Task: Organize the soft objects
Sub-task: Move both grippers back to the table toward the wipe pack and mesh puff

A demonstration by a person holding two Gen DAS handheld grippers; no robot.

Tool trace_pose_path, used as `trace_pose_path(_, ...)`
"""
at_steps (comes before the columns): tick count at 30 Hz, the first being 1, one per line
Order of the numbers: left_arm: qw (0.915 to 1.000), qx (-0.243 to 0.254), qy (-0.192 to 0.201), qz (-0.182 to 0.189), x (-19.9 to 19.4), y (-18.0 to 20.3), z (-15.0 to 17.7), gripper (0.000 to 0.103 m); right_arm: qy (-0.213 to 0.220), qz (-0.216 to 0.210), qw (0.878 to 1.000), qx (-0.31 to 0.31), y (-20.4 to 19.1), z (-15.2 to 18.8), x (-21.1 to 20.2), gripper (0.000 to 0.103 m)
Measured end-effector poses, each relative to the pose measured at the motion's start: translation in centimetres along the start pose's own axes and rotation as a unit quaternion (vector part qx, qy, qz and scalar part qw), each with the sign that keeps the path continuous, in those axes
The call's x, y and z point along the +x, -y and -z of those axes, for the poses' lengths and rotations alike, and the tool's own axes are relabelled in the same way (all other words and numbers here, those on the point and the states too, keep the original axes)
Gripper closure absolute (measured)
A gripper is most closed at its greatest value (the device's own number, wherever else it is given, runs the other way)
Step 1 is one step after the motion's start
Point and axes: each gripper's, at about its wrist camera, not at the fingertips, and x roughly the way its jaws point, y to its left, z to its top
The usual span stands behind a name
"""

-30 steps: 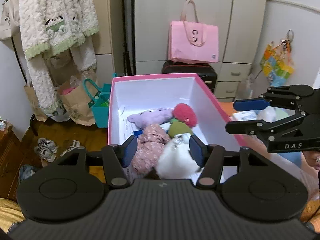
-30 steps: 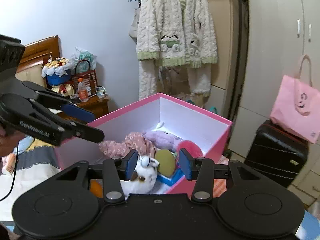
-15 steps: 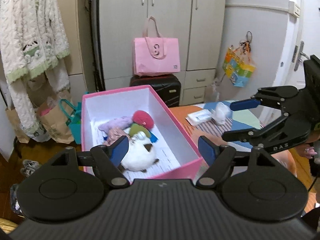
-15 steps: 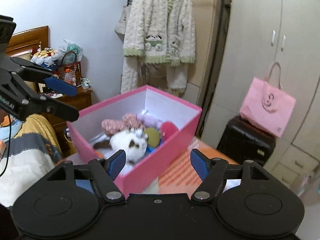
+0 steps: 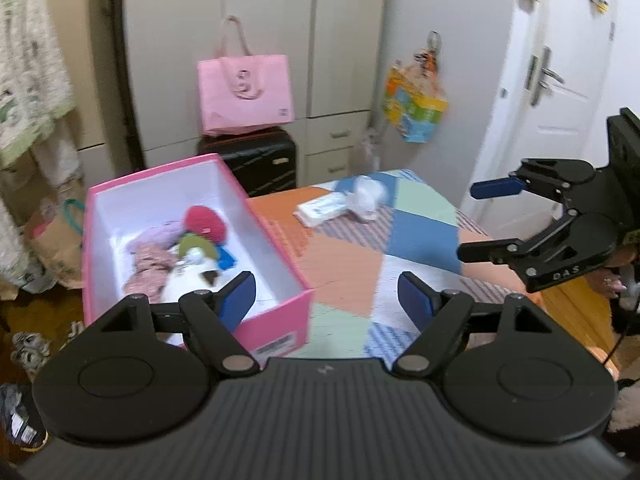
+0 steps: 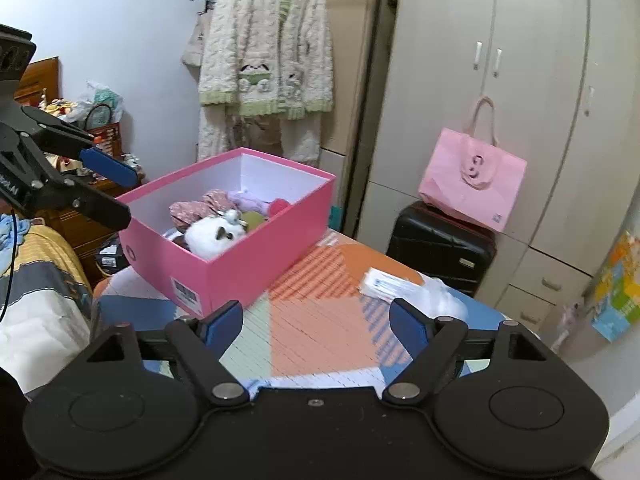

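A pink box (image 5: 276, 322) (image 6: 248, 268) stands at the left end of a patchwork-covered table (image 5: 348, 264) (image 6: 316, 320). In it lie a white plush (image 5: 188, 280) (image 6: 210, 232), a red plush (image 5: 205, 220), a green piece (image 5: 196, 246), a lilac toy and a pink floral cloth (image 5: 148, 264) (image 6: 192, 208). My left gripper (image 5: 327, 300) is open and empty, pulled back above the box's near right corner. My right gripper (image 6: 316, 326) is open and empty over the table, right of the box. Each gripper shows in the other's view, the right (image 5: 488, 220) and the left (image 6: 108, 190).
A tissue pack (image 5: 320, 210) (image 6: 386, 284) and a crumpled white bag (image 5: 370, 196) (image 6: 442, 300) lie at the table's far end. Behind stand a black suitcase (image 5: 256, 164) with a pink tote (image 5: 246, 96), wardrobe doors, a hanging white robe (image 6: 266, 56), and a bed at left (image 6: 40, 280).
Both grippers have drawn back from the box and opened wider. The white plush now lies in the box, free of the fingers. Both views have swung right over the table.
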Motion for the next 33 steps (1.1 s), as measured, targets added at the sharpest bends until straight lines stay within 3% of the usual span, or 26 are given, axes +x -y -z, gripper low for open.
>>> trace_pose_path(8, 0.999, -0.002, -0.025, 0.037, 4.1, 2.4, -1.3, 0.025, 0.002, -0.009, 0.999, 0.031, 3.0, 2.0, 0.3, 0.017)
trace_pose_path(19, 0.9966, -0.057, -0.006, 0.059, 9.5, 3.6, -3.1, 0.025, 0.041, -0.005, 0.999, 0.026, 7.1, 2.0, 3.4, 0.015)
trace_pose_path(26, 0.9981, -0.058, -0.003, 0.023, 13.0, 4.1, -4.5, 0.025, 0.041, -0.013, 0.998, 0.053, 10.4, 2.4, 7.7, 0.012)
trace_pose_path(30, 0.9958, -0.09, -0.01, 0.017, 15.7, 3.4, -5.2, 0.027, 0.044, -0.016, 0.998, 0.045, 11.7, 2.7, 10.4, 0.009)
trace_pose_path(33, 0.993, -0.116, -0.014, -0.015, 18.0, 2.9, -5.4, 0.028, 0.038, -0.008, 0.999, 0.021, 12.1, 2.8, 12.8, 0.009)
